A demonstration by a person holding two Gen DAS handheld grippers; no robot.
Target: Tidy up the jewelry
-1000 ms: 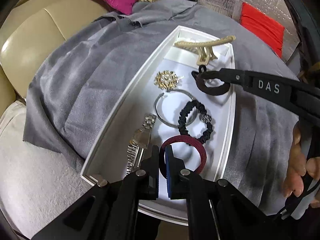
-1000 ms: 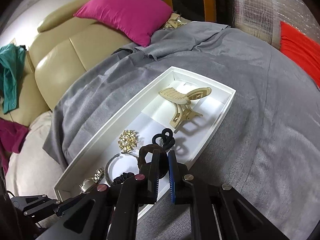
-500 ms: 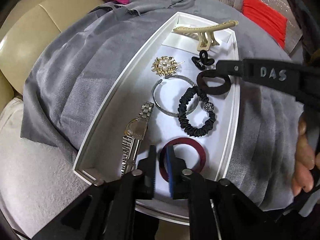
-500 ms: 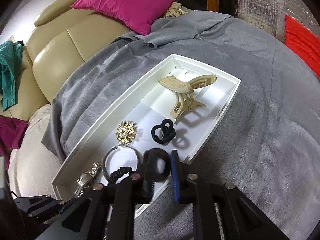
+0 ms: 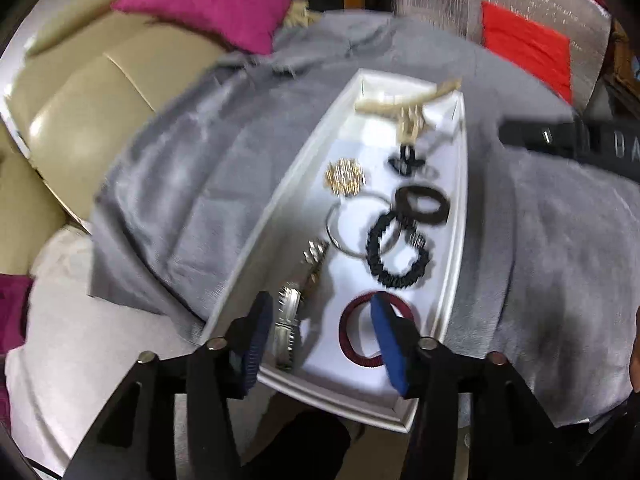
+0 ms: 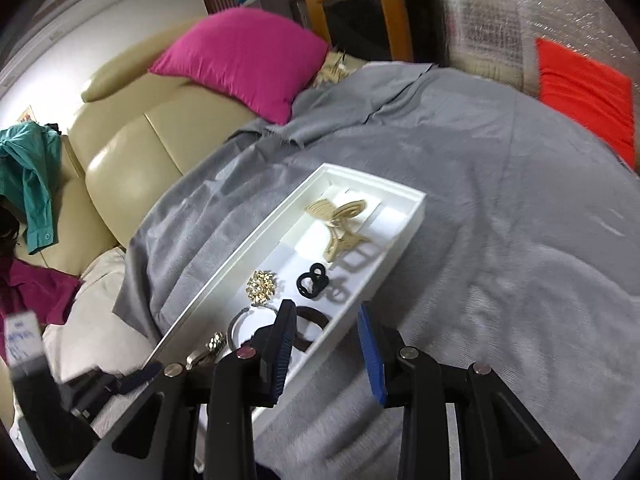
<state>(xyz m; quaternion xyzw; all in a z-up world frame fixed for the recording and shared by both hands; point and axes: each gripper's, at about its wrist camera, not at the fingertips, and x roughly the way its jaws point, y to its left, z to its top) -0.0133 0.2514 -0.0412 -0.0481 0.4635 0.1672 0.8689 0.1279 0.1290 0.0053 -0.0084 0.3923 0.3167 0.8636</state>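
Two releases at once: both grippers have just been opening, and each has let go of a hair tie inside the long white rectangular tray (image 5: 280,216) on the grey cloth (image 5: 180,184). The left gripper (image 5: 320,340), shut on the maroon ribbed hair tie (image 5: 352,320) a sec ago, now stands spread w/ nothing pinched; that tie lies flat at the tray's near end, one blue pad in front of it in the left view, apparently not pressing. The right gripper (image 6: 326,340), which had the dark brown thick hair tie (image 6: 310,318) clamped, is likewise spread & empty, one finger over the tray, the other past its rim over the cloth; the brown tie rests by the tray's right wall, just past the black scrunchie bracelet (image 5: 396,256). Also in the tray, near to far: silver metal link watch (image 5: 296,300), thin silver bangle (image 5: 348,220), gold-and-pearl brooch (image 5: 345,177), small black twisted hair tie (image 6: 313,286), beige plastic claw clip (image 6: 340,220) at the far end. Judging by this, two more pcs are sorted; nothing loose shows on the cloth, so the task looks close to done. Writing: partial white letters "DA" on the right tool's arm in the left view, too blurred for more; a blue scrawl on a white tag at the right view's left edge, illegible.
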